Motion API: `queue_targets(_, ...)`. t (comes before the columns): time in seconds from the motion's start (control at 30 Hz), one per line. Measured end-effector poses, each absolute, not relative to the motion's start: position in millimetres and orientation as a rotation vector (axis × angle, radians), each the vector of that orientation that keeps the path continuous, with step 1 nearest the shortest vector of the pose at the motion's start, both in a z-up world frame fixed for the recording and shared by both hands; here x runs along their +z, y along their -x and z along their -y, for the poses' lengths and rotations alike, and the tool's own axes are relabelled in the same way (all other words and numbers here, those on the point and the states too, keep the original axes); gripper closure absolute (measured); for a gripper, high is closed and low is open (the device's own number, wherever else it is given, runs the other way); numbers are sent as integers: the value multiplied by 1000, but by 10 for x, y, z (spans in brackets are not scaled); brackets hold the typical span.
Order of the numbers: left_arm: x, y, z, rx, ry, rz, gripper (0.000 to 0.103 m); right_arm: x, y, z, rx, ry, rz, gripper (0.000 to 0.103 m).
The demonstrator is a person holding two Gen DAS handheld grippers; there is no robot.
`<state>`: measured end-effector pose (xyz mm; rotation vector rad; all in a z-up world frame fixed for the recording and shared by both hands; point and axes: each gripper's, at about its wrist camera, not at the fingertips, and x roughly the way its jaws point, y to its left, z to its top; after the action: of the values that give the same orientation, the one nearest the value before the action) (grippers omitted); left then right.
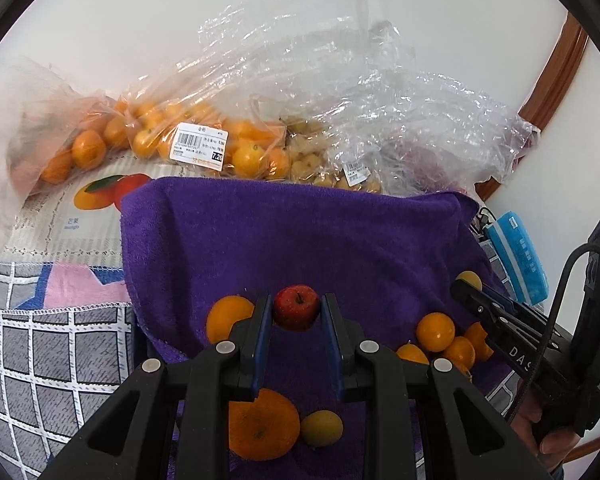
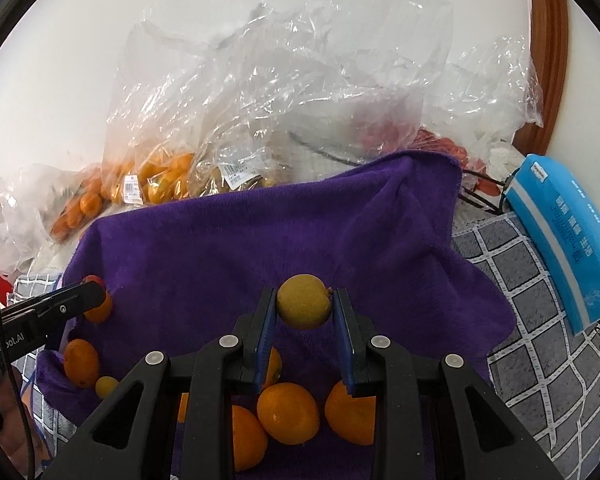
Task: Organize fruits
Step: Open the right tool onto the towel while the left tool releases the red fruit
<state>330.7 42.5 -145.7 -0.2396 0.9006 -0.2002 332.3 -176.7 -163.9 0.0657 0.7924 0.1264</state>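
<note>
Apple [image 1: 296, 307] clamped between fingers of left gripper [image 1: 296, 312], above purple towel [image 1: 300, 232]. Orange [image 1: 228, 316] just left of fingertips; big orange [image 1: 264, 426] and yellow fruit [image 1: 322, 428] below jaws, nearer cam. Fruit bags [image 1: 188, 136] well beyond tips, past towel's far edge. Right gripper [image 1: 466, 287] enters from right.

Right view: right gripper [image 2: 304, 308] shut on yellow-green fruit [image 2: 304, 306], over towel [image 2: 260, 240]. Oranges [image 2: 288, 412] below jaws. Blue pack [image 2: 564, 240] far right. Left gripper [image 2: 94, 292] at left edge.
</note>
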Motion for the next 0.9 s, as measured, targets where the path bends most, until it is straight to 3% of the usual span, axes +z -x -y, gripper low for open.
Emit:
queue_targets(0.73, -1586, -3368, -372, -191, 234, -948, 79, -1821, -3382, 1745, 137, -53, -841, 75)
queue_targets(0.9, -1563, -3356, -391, -196, 255, -970, 66, -1799, -3372, 1736, 148, -54, -851, 70)
